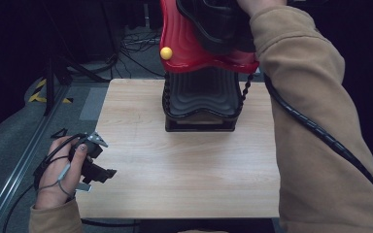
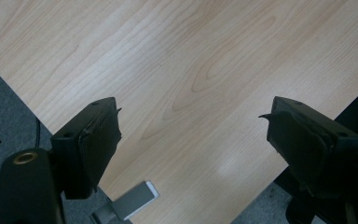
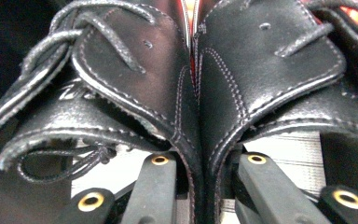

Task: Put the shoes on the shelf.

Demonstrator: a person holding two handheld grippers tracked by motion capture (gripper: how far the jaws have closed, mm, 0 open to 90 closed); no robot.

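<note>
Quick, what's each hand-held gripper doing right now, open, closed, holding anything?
Left hand-held gripper: open, jaws wide apart over the table, holding nothing.
Right hand-held gripper: shut on the pair of black shoes, pinching their inner sides together.

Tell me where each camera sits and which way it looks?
High view: above the person's side, looking forward and down on the light wooden table and red-lidded black ribbed box; tan-sleeved arms show.
Left gripper view: on the left gripper, looking down at the tabletop; its open jaws show.
Right gripper view: on the right gripper, close against the black leather lace-up shoes its jaws pinch.
Shared: high and left gripper views both show the table.
</note>
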